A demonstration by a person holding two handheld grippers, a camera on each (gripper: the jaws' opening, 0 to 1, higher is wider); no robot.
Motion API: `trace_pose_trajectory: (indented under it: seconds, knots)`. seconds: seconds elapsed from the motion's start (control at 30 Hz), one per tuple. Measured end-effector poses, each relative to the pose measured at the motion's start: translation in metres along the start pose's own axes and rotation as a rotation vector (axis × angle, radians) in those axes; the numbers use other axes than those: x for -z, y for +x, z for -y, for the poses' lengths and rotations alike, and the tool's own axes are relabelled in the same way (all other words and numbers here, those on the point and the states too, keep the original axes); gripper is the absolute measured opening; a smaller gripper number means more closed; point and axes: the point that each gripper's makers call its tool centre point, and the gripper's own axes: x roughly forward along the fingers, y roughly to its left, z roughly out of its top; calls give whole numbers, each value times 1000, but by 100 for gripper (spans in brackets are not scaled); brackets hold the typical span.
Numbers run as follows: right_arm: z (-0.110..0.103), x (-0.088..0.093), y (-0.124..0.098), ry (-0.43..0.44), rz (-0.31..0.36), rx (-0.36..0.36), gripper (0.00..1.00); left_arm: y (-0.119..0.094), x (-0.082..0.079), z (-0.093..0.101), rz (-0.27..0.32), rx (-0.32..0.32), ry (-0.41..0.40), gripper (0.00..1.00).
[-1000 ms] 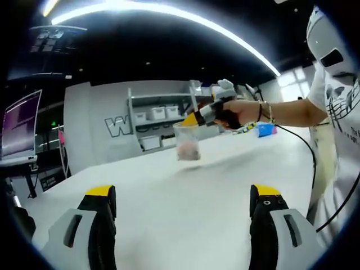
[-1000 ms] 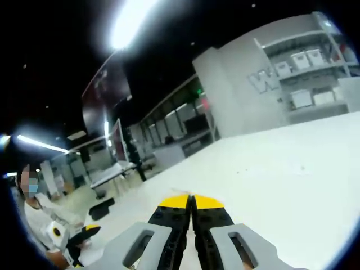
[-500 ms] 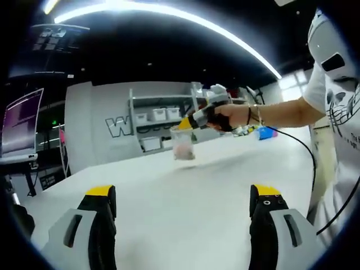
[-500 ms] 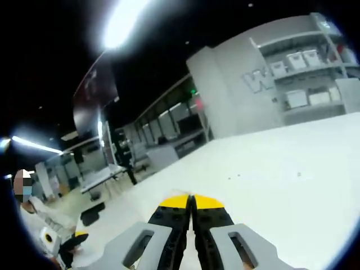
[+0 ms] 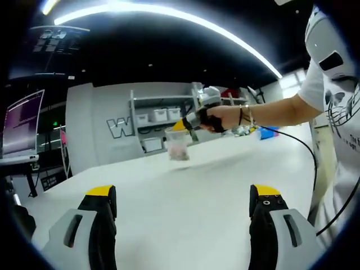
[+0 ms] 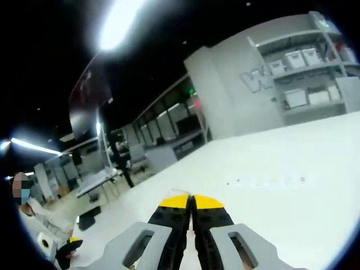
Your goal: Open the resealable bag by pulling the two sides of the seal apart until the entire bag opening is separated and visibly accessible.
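In the left gripper view, a clear resealable bag (image 5: 179, 148) with pinkish contents hangs above the white table (image 5: 185, 219), far ahead of me. My right gripper (image 5: 188, 122) is shut on the bag's top edge, held by a gloved hand (image 5: 214, 118). My left gripper (image 5: 183, 194) is open near the table, its yellow-tipped jaws wide apart with nothing between them, well short of the bag. In the right gripper view, my right gripper (image 6: 191, 200) has its jaws pressed together; the bag below them is hidden.
A shelf with white bins (image 5: 157, 115) stands against the grey back wall. There is a monitor (image 5: 22, 121) at the left. A black cable (image 5: 306, 154) trails from the right hand. A blue object (image 5: 265, 132) lies far right. The person's white shirt (image 5: 337, 90) stands at the right.
In the left gripper view, the right gripper has carried the bag leftward and slightly farther away. My left gripper has stayed open and still.
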Motion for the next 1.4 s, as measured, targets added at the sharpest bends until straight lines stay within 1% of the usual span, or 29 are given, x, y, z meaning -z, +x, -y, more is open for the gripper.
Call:
trace_pose_trajectory:
  seconds: [0.53, 0.73, 0.83, 1.0, 1.13, 1.4]
  knots:
    - [21, -5, 26, 11, -6, 40, 0, 0, 0, 1, 3, 3, 4, 97]
    - [29, -3, 34, 30, -13, 51, 0, 0, 0, 1, 2, 3, 7, 97]
    - [31, -3, 35, 30, -12, 60, 0, 0, -1, 1, 7, 2, 4, 97]
    - [37, -2, 41, 35, -19, 73, 0, 0, 1, 2, -2, 3, 14, 97]
    - [40, -2, 45, 34, -25, 79, 0, -1, 0, 0, 6, -2, 12, 96]
    - [52, -3, 58, 59, -26, 98, 0, 0, 1, 1, 0, -2, 23, 96]
